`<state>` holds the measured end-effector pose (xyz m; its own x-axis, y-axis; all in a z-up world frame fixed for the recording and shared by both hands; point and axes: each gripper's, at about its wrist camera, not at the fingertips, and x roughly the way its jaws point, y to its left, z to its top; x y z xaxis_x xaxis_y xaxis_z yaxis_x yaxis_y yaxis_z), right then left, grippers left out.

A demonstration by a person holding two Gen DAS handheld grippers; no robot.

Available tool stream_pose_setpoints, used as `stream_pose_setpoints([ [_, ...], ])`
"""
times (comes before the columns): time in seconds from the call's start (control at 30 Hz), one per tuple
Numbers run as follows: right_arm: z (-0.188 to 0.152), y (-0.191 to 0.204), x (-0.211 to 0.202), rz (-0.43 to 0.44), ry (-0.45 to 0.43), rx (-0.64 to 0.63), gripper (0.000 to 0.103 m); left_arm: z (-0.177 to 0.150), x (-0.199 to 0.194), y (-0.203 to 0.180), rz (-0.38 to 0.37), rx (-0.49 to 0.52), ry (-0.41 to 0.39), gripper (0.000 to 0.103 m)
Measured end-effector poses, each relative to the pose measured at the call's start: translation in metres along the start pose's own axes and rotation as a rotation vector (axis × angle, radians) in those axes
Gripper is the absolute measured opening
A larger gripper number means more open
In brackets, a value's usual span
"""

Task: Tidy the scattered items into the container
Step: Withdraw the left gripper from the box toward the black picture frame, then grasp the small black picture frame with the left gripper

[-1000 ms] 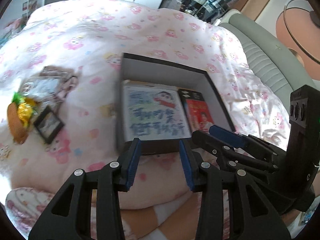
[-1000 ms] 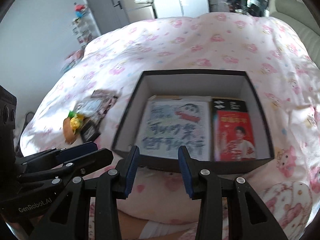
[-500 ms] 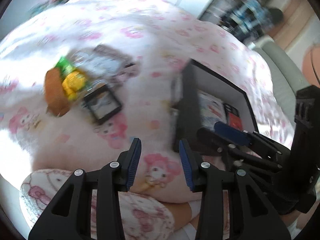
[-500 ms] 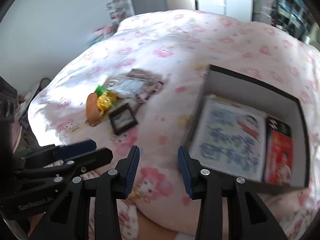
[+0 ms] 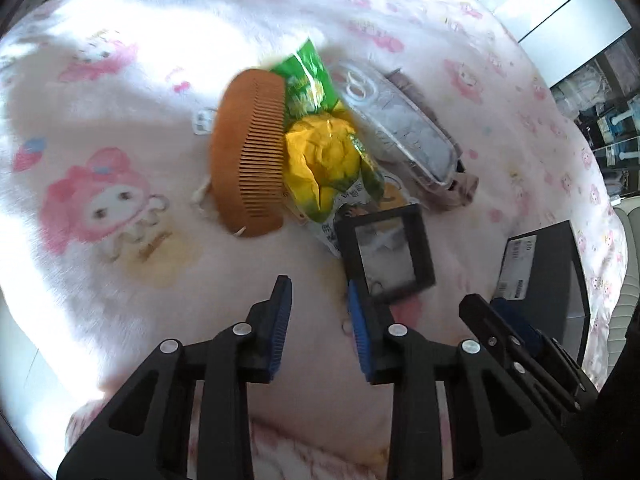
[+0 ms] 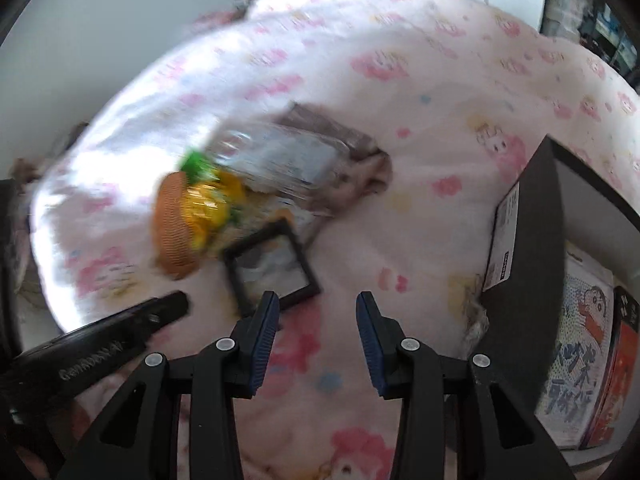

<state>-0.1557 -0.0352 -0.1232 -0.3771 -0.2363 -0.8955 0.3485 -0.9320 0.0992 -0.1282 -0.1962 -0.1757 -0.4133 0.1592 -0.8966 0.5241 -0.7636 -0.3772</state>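
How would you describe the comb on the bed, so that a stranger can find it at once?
On the pink cartoon blanket, left of the black box, lies a small pile of loose items. The comb is at the pile's left edge, against a green and yellow snack bag. It is the only orange-brown piece, curved, with one row of fine teeth.

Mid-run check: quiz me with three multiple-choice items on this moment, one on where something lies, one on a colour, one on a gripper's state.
1. The black-framed square lies:
A. inside the black box
B. on the blanket, just ahead of both grippers
C. under the comb

2. The comb is:
A. orange-brown
B. blue
C. white

3. The right gripper is:
A. shut on the snack packet
B. shut on the comb
C. open, holding nothing

Answers:
1 B, the black-framed square rests on the blanket, outside the black box.
2 A, the comb is orange-brown.
3 C, the right gripper shows only blanket between its pads.
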Motion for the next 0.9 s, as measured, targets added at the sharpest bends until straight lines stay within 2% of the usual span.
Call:
stream_pose_setpoints([
  [0.07,0.004,-0.002,0.014,0.006,0.018,0.006,0.036,0.007,0.008,0.000,-0.070,-0.011,0.022,0.028],
  [0.17,0.008,-0.004,0.032,0.027,0.026,0.002,0.034,0.013,0.022,-0.001,-0.060,-0.008,0.028,0.028],
  [0.27,0.010,-0.006,0.045,0.071,0.048,0.003,0.028,0.014,0.035,0.008,-0.035,-0.067,0.064,0.024],
  [0.33,0.010,-0.007,0.054,0.084,0.064,0.006,0.022,0.016,0.038,0.012,-0.075,-0.087,0.067,0.022],
  [0.43,0.005,-0.005,0.062,0.142,0.098,0.014,0.020,0.016,0.040,0.015,-0.112,-0.093,0.081,0.014],
  [0.5,0.000,-0.002,0.058,0.132,0.089,-0.010,0.020,0.014,0.037,0.012,-0.160,-0.071,0.087,0.015],
  [0.57,-0.006,0.001,0.049,0.158,0.089,-0.013,0.019,0.011,0.034,0.006,-0.147,-0.032,0.081,0.015],
  [0.67,-0.018,0.003,0.032,0.142,0.089,-0.030,0.019,0.005,0.024,-0.002,-0.165,0.011,0.090,0.015],
  [0.77,-0.033,-0.005,0.022,0.202,0.140,0.038,0.019,-0.001,0.022,-0.002,-0.149,0.019,0.120,0.015],
  [0.8,-0.040,-0.008,0.020,0.221,0.158,0.058,0.019,-0.002,0.020,-0.001,-0.164,0.011,0.121,0.015],
  [0.9,-0.050,-0.009,0.014,0.166,0.159,0.047,0.019,-0.002,0.012,0.007,-0.175,-0.013,0.093,0.015],
])
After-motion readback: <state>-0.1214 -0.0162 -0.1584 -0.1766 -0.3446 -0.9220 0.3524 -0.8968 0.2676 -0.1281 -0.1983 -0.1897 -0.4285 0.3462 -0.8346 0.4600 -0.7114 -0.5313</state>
